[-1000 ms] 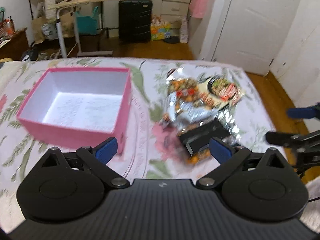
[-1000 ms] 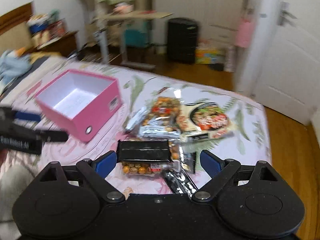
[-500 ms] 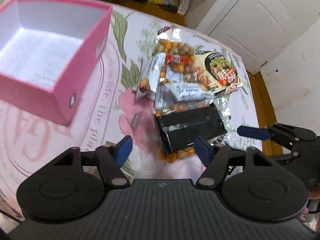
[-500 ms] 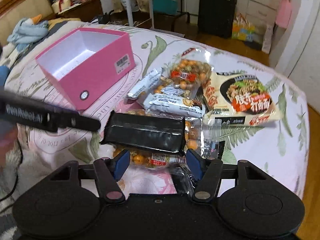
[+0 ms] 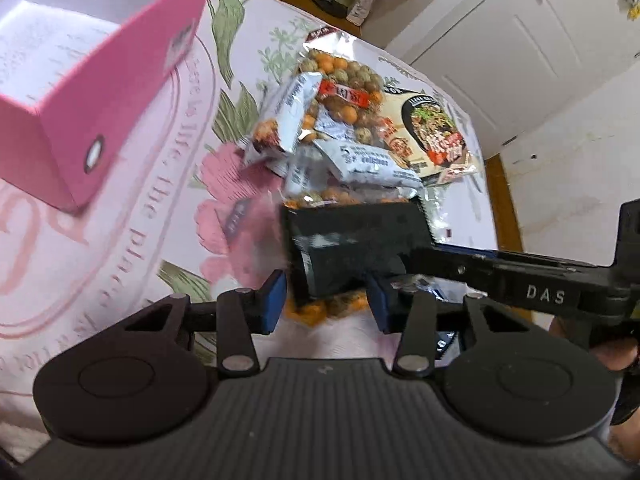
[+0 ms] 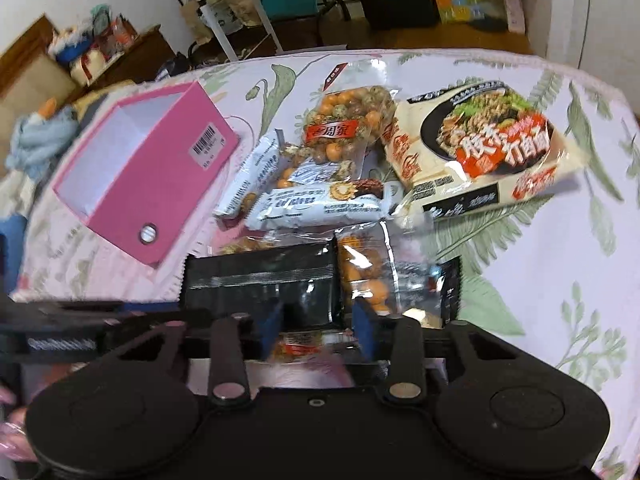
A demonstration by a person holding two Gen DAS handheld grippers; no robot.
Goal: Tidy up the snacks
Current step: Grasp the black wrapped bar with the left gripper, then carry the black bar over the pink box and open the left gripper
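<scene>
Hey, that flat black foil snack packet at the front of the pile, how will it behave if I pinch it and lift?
The flat black foil snack packet looks thin and creased, so it will probably flop. Its glossy film may slip between pads. It seems light, but overlaps the clear bag of orange coated nuts, which might drag along.

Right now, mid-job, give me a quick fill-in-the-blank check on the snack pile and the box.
1. The storage box on the bedspread is coloured ____.
2. The flat packet nearest both grippers is coloured ____.
3. Inside, the box holds ____ snacks.
4. The noodle packet pictures its food in a black ____.

Missing words: pink; black; no; bowl
</scene>
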